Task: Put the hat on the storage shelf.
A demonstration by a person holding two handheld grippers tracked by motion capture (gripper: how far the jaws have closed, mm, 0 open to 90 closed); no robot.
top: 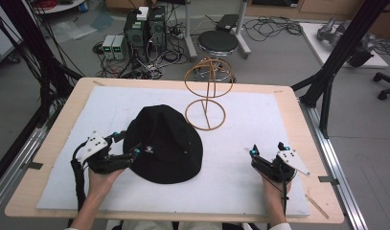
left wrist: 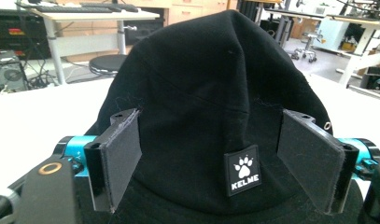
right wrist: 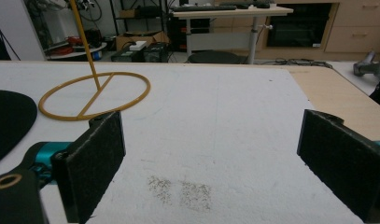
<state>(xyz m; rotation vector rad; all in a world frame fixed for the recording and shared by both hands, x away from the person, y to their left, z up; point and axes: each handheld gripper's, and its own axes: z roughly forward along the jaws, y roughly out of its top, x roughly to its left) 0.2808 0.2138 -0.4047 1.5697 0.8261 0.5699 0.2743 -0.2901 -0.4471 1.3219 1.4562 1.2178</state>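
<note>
I see the black bucket hat [top: 165, 143] lying crown-up on the white mat [top: 240, 143] that covers the desk, left of the middle and nearer the near edge than the far one. My left gripper [top: 129, 146] sits at the hat's left side with its jaws spread apart, one on either side of the crown; in the left gripper view the hat [left wrist: 211, 116] stands between them, its paw-print label [left wrist: 243, 170] facing the camera. I cannot tell whether the pads touch the fabric. My right gripper [top: 268, 152] rests near the mat's near right corner, jaws wide apart over bare mat, well clear of the hat. The yellow wire hat stand [top: 208, 91] stands upright just beyond the hat, toward the far edge.
</note>
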